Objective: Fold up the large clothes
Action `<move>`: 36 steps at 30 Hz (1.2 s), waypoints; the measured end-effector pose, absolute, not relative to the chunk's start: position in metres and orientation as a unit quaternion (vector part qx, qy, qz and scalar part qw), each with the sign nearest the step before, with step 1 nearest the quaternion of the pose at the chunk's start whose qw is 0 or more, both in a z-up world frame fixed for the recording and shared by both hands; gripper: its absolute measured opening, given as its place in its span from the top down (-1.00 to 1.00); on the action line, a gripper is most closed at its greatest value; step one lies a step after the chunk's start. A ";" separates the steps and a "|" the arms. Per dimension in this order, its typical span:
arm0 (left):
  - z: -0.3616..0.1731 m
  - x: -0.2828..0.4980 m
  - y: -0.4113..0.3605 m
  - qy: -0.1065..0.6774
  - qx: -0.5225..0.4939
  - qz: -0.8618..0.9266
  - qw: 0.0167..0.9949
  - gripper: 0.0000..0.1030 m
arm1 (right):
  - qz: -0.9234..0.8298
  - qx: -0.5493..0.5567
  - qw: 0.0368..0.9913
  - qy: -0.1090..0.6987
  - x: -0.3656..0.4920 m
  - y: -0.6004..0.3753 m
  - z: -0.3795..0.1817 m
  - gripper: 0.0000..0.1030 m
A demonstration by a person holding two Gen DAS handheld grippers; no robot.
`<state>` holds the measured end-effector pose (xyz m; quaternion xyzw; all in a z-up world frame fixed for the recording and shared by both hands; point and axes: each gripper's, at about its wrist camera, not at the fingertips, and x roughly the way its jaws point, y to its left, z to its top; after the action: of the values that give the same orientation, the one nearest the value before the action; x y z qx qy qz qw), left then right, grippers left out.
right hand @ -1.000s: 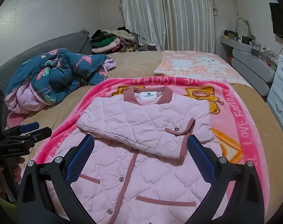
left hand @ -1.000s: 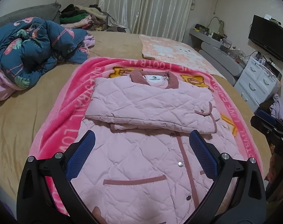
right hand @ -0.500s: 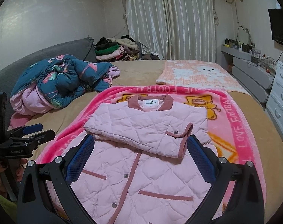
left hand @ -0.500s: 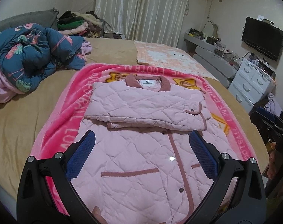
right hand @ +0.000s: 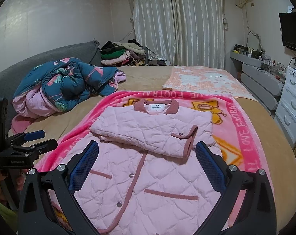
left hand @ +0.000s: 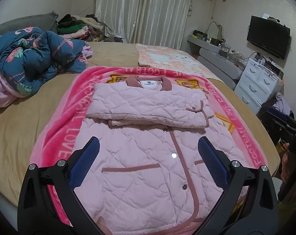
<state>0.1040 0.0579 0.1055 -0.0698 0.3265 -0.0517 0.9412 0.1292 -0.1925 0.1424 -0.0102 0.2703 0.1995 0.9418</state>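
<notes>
Jaws of left gripper (left hand: 148, 150) and right gripper (right hand: 147, 154) are held wide, empty, above the pink quilted jacket (left hand: 148, 148) on the pink fleece blanket (left hand: 56, 137). Both hem corners should be gripped evenly before folding toward the collar.

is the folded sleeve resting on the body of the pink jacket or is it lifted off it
Touching. In the right wrist view the folded sleeve lies flat across the pink jacket, its lower edge pressed onto the quilted front with no gap. Both tools hang open above, holding nothing.

A home bedroom: wide bed (right hand: 148, 78), curtained window (right hand: 179, 23), wall television (left hand: 268, 36), white drawers (left hand: 255, 86), clothes pile (right hand: 120, 55).
</notes>
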 end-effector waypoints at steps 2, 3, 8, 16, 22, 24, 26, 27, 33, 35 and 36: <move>0.103 0.100 0.057 0.328 -0.068 -0.051 0.941 -0.83 | 0.199 -0.010 0.941 0.272 0.126 -0.194 0.140 -0.92; 0.101 0.097 0.056 0.327 -0.067 -0.051 0.941 -0.83 | 0.199 -0.011 0.941 0.272 0.123 -0.195 0.138 -0.92; 0.091 0.086 0.055 0.330 -0.067 -0.048 0.940 -0.83 | 0.197 -0.018 0.940 0.278 0.115 -0.198 0.126 -0.92; 0.076 0.076 0.057 0.338 -0.060 -0.038 0.938 -0.83 | 0.192 -0.017 0.938 0.288 0.107 -0.205 0.110 -0.92; 0.065 0.072 0.059 0.346 -0.055 -0.032 0.936 -0.83 | 0.184 -0.016 0.937 0.296 0.105 -0.213 0.101 -0.92; 0.060 0.071 0.060 0.350 -0.053 -0.031 0.935 -0.83 | 0.181 -0.015 0.937 0.299 0.105 -0.216 0.097 -0.92; 0.055 0.071 0.062 0.354 -0.051 -0.030 0.933 -0.83 | 0.178 -0.015 0.936 0.302 0.105 -0.219 0.093 -0.92; 0.053 0.071 0.062 0.356 -0.051 -0.028 0.932 -0.83 | 0.176 -0.015 0.936 0.304 0.105 -0.221 0.091 -0.92; 0.037 0.070 0.067 0.368 -0.051 -0.023 0.928 -0.83 | 0.164 -0.012 0.935 0.315 0.105 -0.231 0.077 -0.92; 0.031 0.070 0.070 0.373 -0.051 -0.020 0.926 -0.83 | 0.160 -0.010 0.934 0.319 0.106 -0.235 0.073 -0.92; 0.029 0.070 0.071 0.375 -0.051 -0.019 0.925 -0.83 | 0.157 -0.009 0.934 0.322 0.106 -0.237 0.070 -0.92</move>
<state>0.0701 0.0710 0.0290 -0.0509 0.3755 -0.0192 0.9252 0.1062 -0.2374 0.0704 -0.0086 0.3219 0.1573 0.9336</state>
